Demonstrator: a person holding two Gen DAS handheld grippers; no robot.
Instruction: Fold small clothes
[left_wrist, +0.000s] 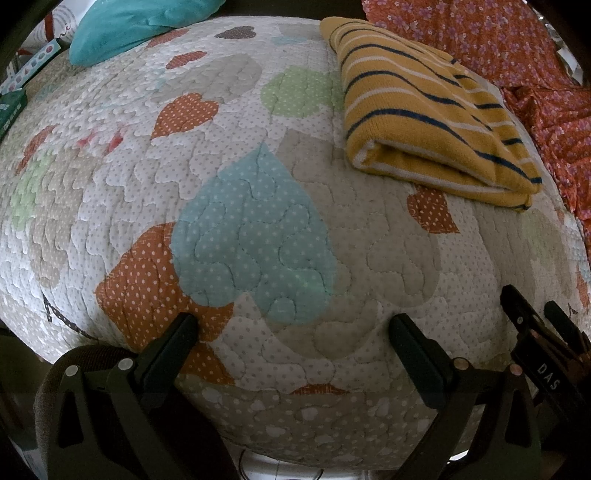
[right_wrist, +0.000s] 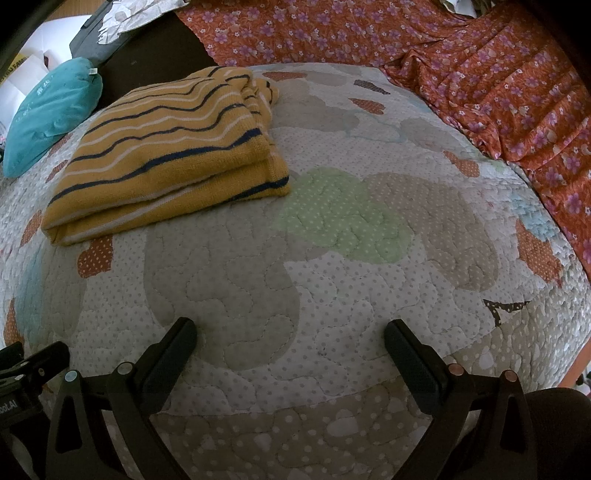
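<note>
**Now: striped knit lies folded, both grippers empty**

Well, the yellow striped garment (left_wrist: 432, 110) sits folded in a thick, layered bundle on the heart-patterned quilt (left_wrist: 251, 229), its rounded fold edge turned toward the cameras. From the left wrist view it lies up and to the right; from the right wrist view the same bundle (right_wrist: 173, 155) lies up and to the left (so it rests between the two tools, further up the bed).

The left gripper (left_wrist: 293, 325) hangs low over the near edge of the quilt, jaws spread wide, nothing between them. The right gripper (right_wrist: 290, 328) matches it, jaws wide apart and empty, well clear of the garment. Its black fingers also peek in at the far right of the left view.

Beyond the quilt, an orange floral cloth (right_wrist: 461, 70) lies rumpled along the far side, and a teal pillow (left_wrist: 133, 26) sits at the far left corner.
</note>
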